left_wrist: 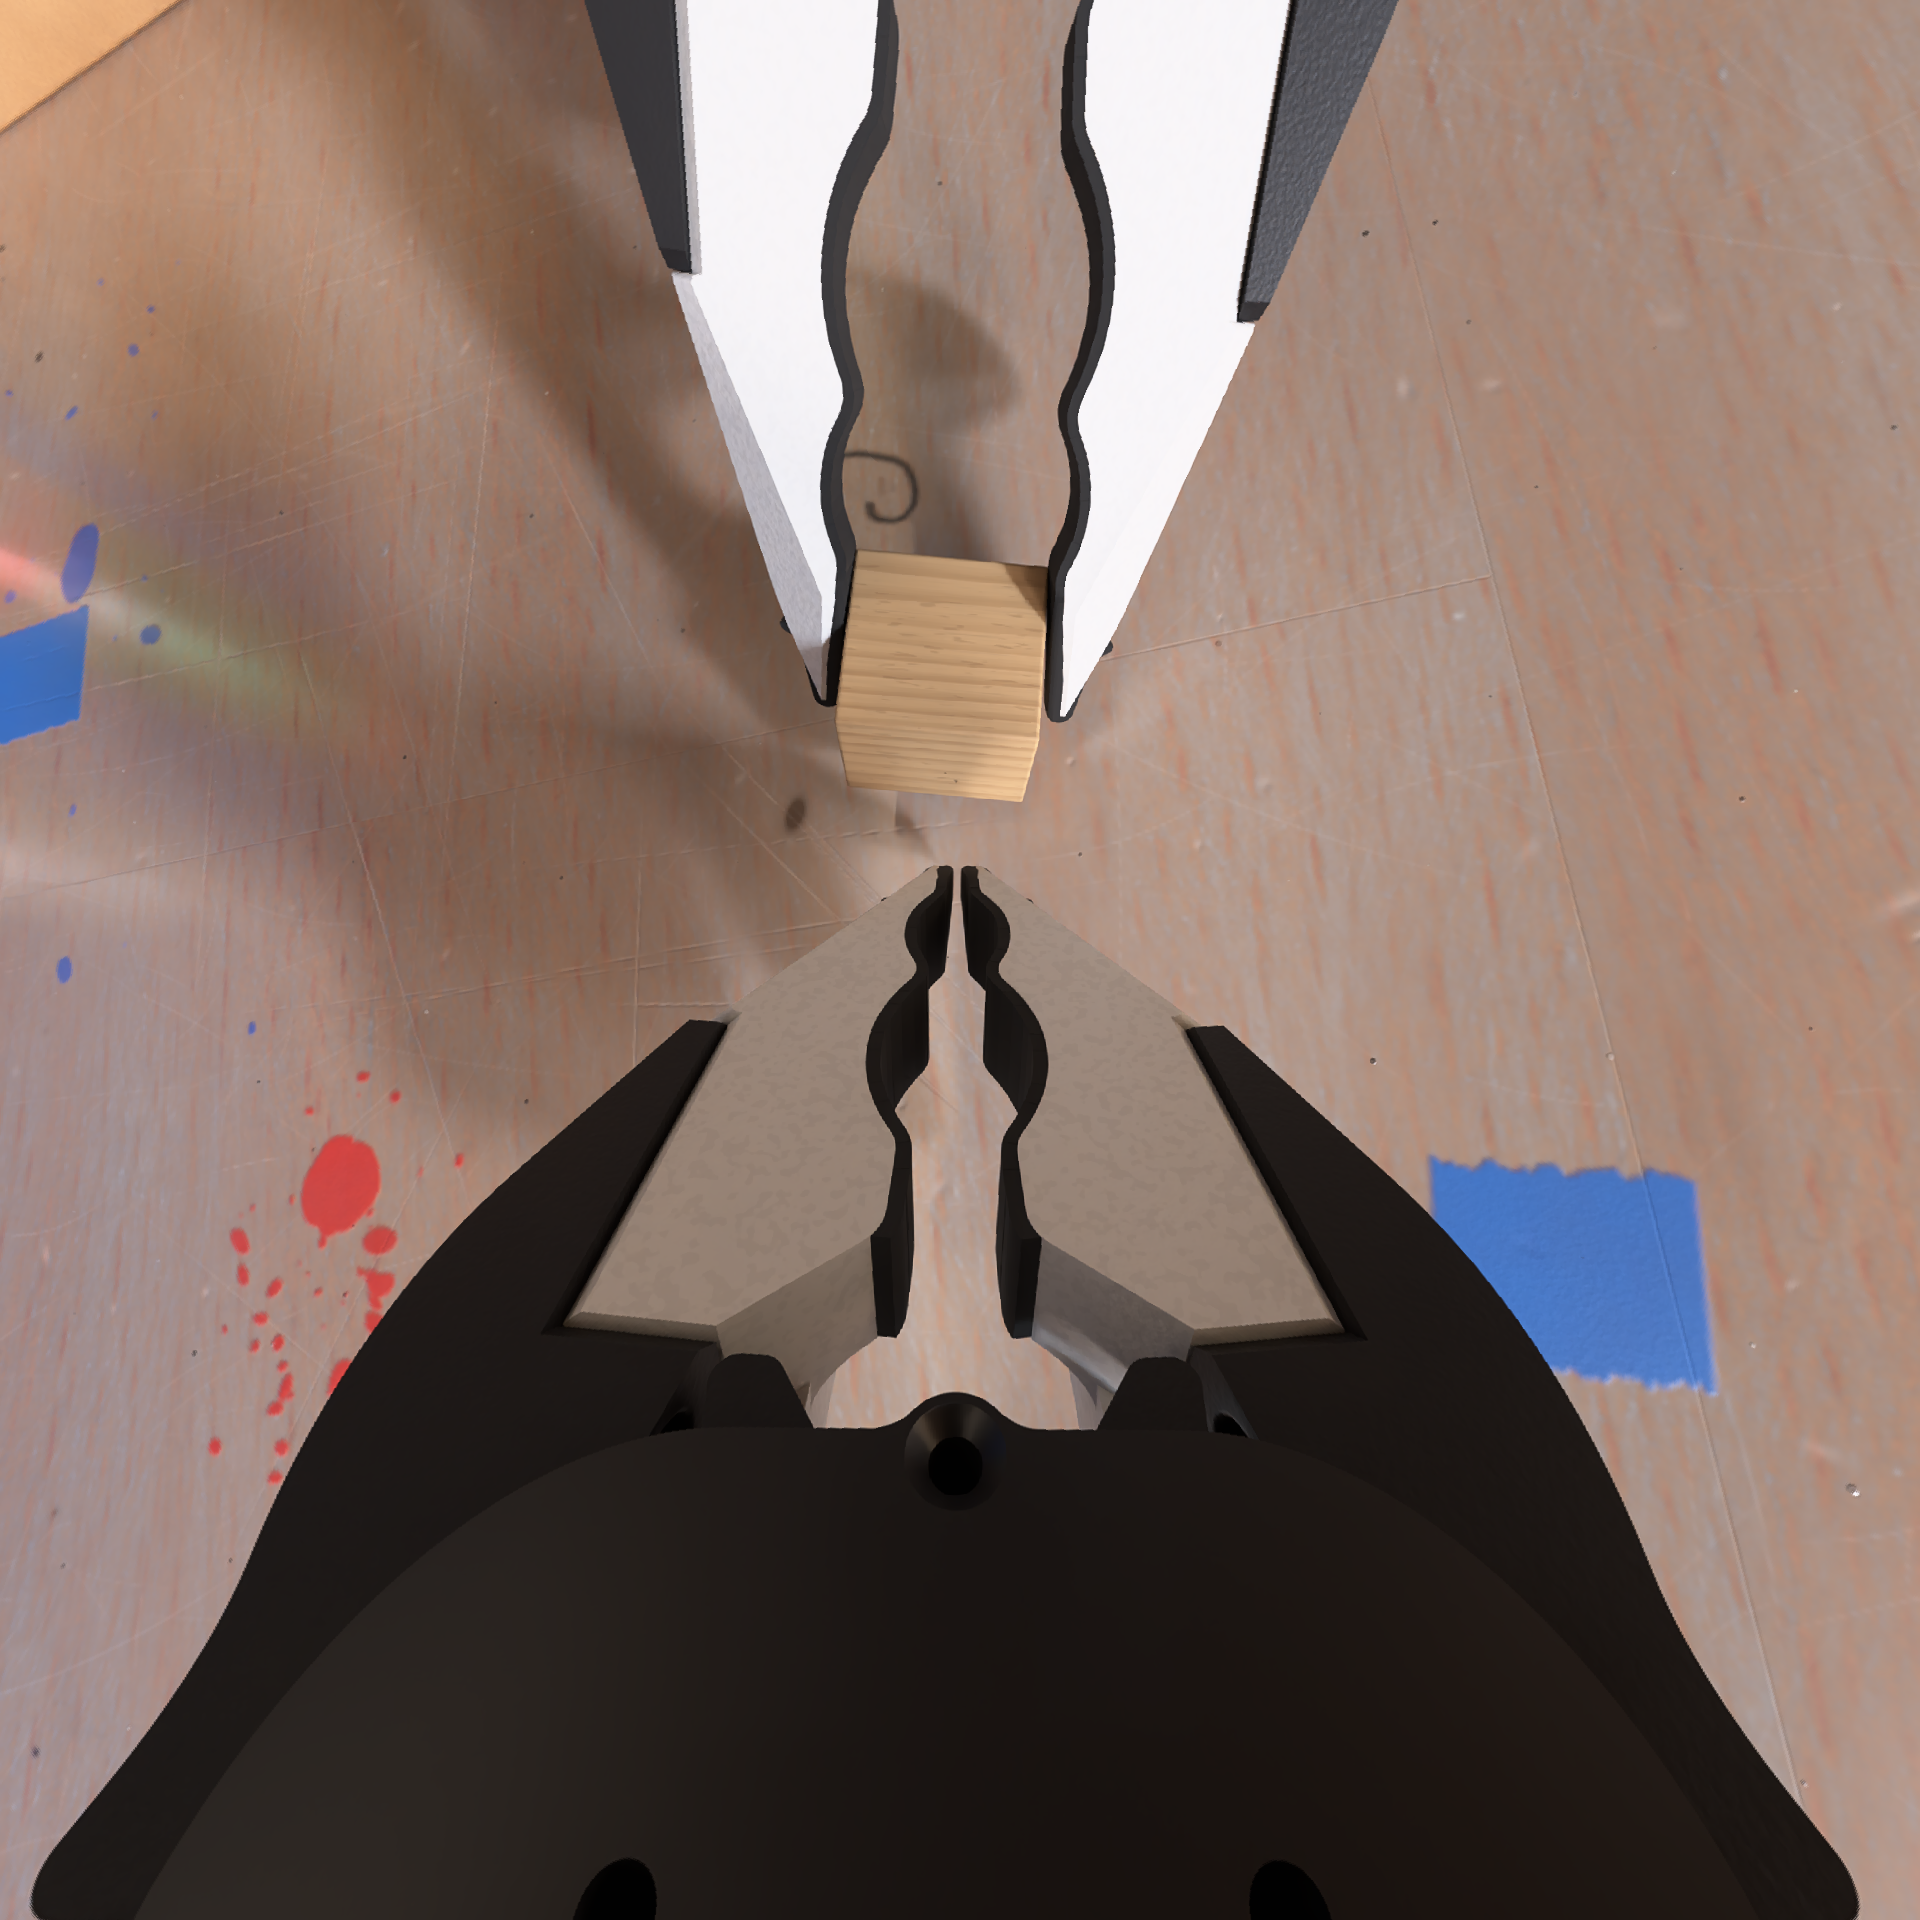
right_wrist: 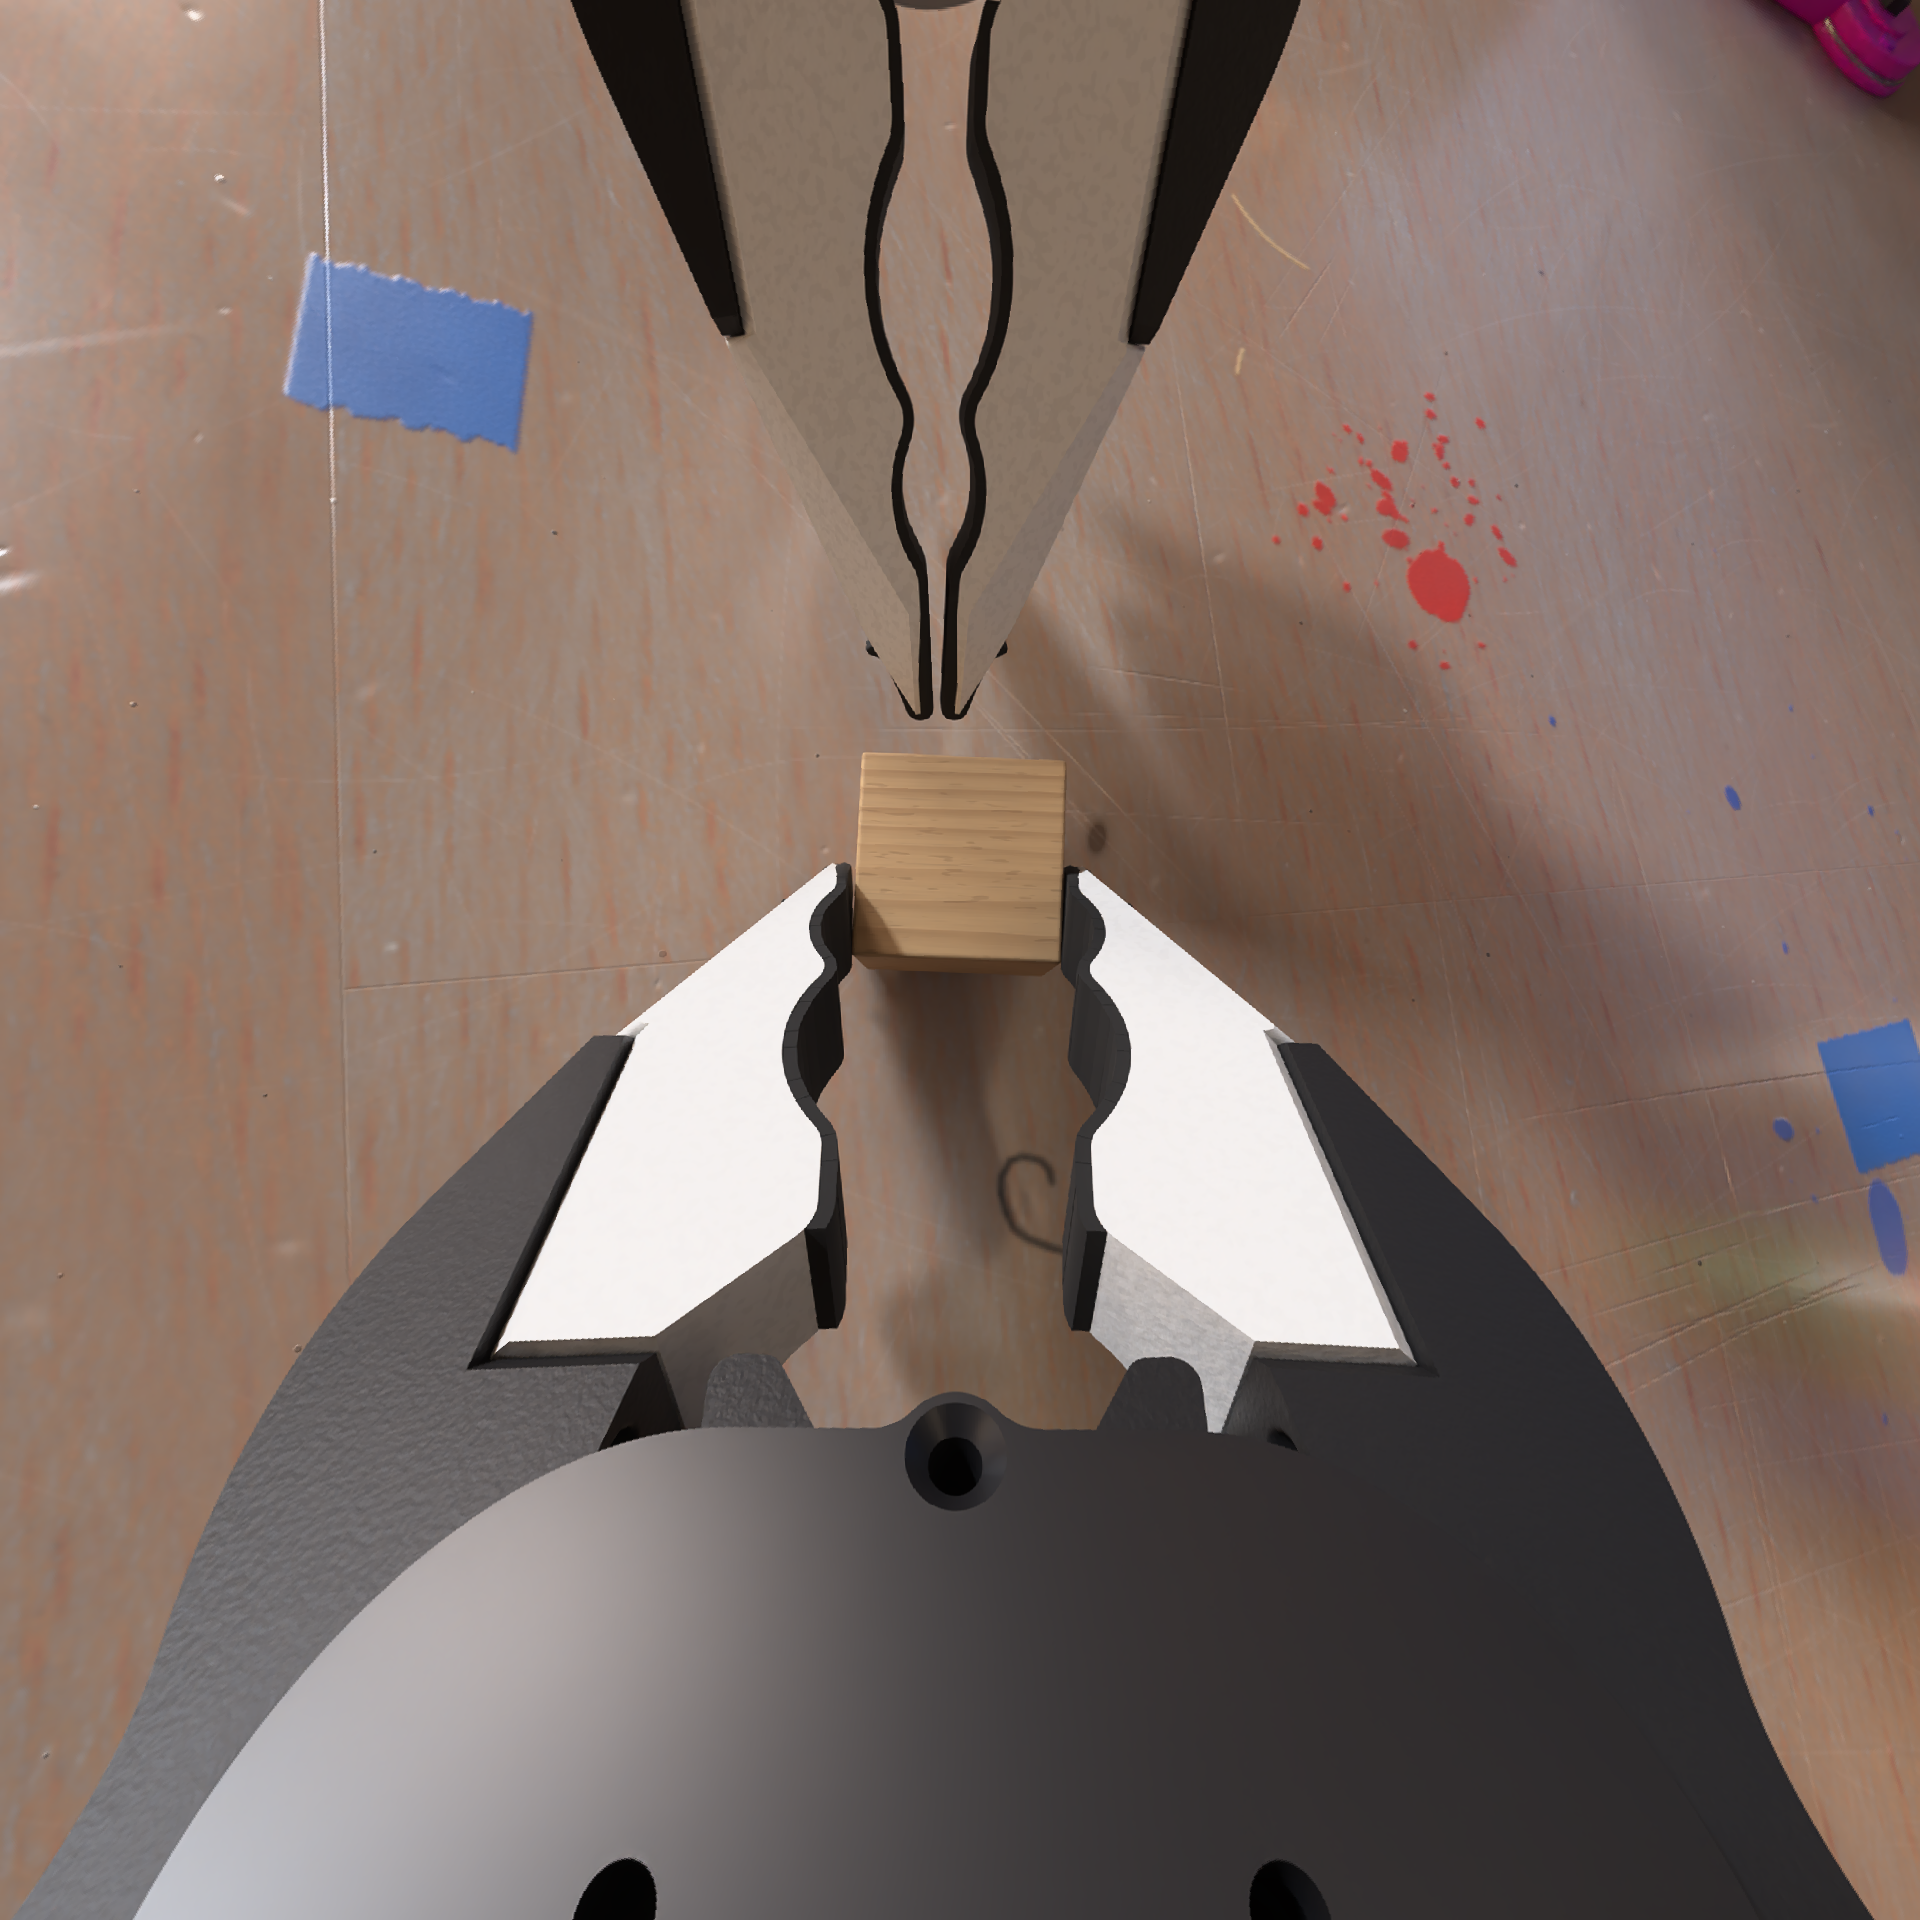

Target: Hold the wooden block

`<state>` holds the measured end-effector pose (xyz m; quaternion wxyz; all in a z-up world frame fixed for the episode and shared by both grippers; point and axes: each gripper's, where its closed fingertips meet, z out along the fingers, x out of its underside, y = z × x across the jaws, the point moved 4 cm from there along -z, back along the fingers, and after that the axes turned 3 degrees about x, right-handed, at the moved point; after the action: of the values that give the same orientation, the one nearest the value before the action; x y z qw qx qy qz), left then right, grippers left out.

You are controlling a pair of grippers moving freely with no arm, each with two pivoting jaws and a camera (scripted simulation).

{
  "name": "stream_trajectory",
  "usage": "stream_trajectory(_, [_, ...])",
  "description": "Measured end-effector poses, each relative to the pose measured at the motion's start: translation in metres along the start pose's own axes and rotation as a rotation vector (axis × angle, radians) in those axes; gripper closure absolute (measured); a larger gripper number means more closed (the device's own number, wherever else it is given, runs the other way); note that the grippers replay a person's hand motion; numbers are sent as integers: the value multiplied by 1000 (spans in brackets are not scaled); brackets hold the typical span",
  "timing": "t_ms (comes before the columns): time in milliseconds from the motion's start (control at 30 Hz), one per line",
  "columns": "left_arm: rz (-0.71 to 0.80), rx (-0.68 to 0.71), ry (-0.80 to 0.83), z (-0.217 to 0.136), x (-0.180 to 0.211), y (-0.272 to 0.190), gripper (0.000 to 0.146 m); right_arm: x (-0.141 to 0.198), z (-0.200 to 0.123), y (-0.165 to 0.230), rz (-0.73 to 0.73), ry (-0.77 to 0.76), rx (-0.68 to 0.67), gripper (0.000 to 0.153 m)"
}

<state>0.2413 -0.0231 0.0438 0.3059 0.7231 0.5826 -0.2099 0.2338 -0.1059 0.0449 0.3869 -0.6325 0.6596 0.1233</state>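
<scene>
Your right gripper (right_wrist: 958,914) pinches the wooden block (right_wrist: 961,862) at the very tips of its jaws, above the scuffed table (right_wrist: 312,935). At twelve o'clock, your left gripper (right_wrist: 932,715) hovers just beyond it, jaws nearly closed. So shallow a hold could let the block pivot or slip; a left-gripper nudge might knock it loose.

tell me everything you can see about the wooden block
The wooden block is a small, pale cube with fine straight grain and slightly rounded edges. It sits level, pinched on two opposite sides between the right gripper's white fingers. The left gripper, shut, points at its free face without touching it.
</scene>
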Motion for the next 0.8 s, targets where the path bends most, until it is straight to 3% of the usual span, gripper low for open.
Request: stream_trajectory(800, [-4,5,-5,0,0,0,144,0,0,0,5,0,-1,113])
